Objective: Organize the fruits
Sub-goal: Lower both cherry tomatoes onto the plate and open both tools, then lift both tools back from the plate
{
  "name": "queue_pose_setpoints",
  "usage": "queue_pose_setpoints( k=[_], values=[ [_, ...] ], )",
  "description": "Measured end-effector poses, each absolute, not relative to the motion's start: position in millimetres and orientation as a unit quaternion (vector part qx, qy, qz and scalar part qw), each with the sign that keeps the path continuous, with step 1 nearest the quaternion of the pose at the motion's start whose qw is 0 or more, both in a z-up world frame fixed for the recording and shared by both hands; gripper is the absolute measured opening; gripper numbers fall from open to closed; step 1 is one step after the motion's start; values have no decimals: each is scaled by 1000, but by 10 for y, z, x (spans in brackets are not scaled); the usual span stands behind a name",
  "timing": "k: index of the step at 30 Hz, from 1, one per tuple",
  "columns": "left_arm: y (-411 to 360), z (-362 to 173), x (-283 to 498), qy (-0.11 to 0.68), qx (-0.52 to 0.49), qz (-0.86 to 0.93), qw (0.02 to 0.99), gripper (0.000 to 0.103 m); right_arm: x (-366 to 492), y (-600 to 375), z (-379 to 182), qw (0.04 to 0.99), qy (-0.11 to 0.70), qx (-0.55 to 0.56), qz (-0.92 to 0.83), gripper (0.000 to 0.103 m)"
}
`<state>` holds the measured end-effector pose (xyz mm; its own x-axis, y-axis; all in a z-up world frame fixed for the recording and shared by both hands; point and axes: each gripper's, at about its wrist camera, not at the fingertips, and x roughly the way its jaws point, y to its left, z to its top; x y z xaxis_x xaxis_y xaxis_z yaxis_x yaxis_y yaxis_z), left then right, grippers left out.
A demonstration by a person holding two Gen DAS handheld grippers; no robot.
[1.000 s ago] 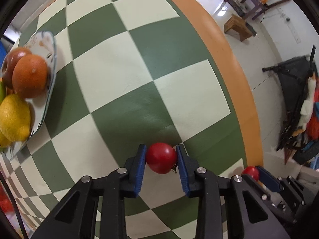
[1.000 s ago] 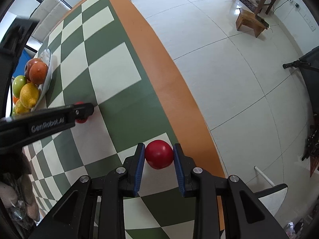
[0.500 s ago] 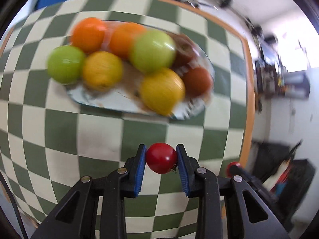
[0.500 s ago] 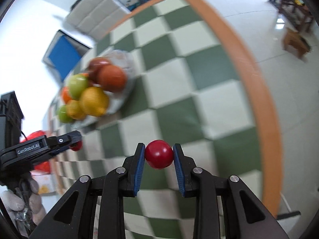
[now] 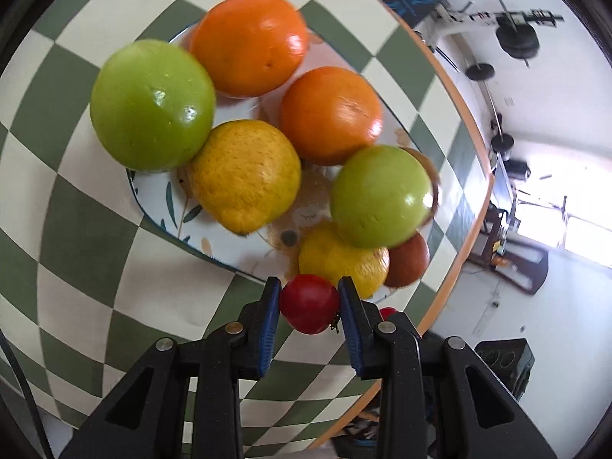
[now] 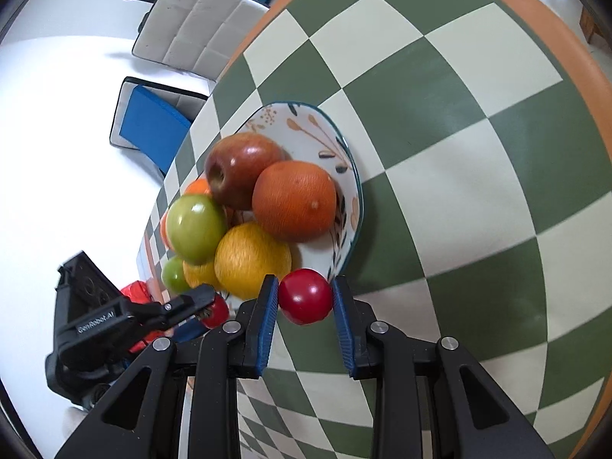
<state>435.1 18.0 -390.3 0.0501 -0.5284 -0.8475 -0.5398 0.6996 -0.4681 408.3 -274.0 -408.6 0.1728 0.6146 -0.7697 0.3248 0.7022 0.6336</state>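
My left gripper (image 5: 310,308) is shut on a small red tomato (image 5: 309,304) and hovers over the near rim of the patterned fruit plate (image 5: 160,199). The plate carries two green apples (image 5: 151,103), oranges (image 5: 250,44), yellow citrus (image 5: 244,176) and a red-brown apple (image 5: 407,262). My right gripper (image 6: 305,298) is shut on another red tomato (image 6: 305,295), just off the same plate's rim (image 6: 354,191). In the right wrist view the left gripper (image 6: 191,304) shows low on the left with its tomato (image 6: 217,311).
The plate sits on a green and cream checkered table (image 6: 459,134) with an orange edge (image 6: 573,38). Two chairs (image 6: 199,19) stand beyond the far edge, one with a blue seat (image 6: 153,126). Gym gear (image 5: 516,34) shows in the room behind.
Both grippers, each still holding its tomato, have swung from the bare table near the orange edge toward the fruit plate, which now looms large in both views.
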Motion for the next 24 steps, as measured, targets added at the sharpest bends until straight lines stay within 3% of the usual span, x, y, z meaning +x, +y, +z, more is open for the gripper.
queue_pose_setpoints(
  k=[4, 8, 14, 18, 24],
  values=[
    [281, -3920, 4345, 679, -406, 29, 612, 32, 4213, -2664, -4195, 657, 637, 389, 108, 33],
    [287, -3872, 4291, 686, -387, 36, 616, 38, 4207, -2618, -4156, 664, 644, 366, 100, 56],
    [294, -3659, 4155, 695, -270, 54, 664, 71, 4103, -2575, -3943, 696, 649, 290, 96, 61],
    [218, -3514, 4052, 690, -160, 73, 702, 90, 4001, -2426, -3678, 739, 638, 199, 85, 89],
    [235, -3234, 3784, 662, -78, 81, 741, 96, 3737, -2200, -3248, 787, 609, 81, 62, 96]
  ],
)
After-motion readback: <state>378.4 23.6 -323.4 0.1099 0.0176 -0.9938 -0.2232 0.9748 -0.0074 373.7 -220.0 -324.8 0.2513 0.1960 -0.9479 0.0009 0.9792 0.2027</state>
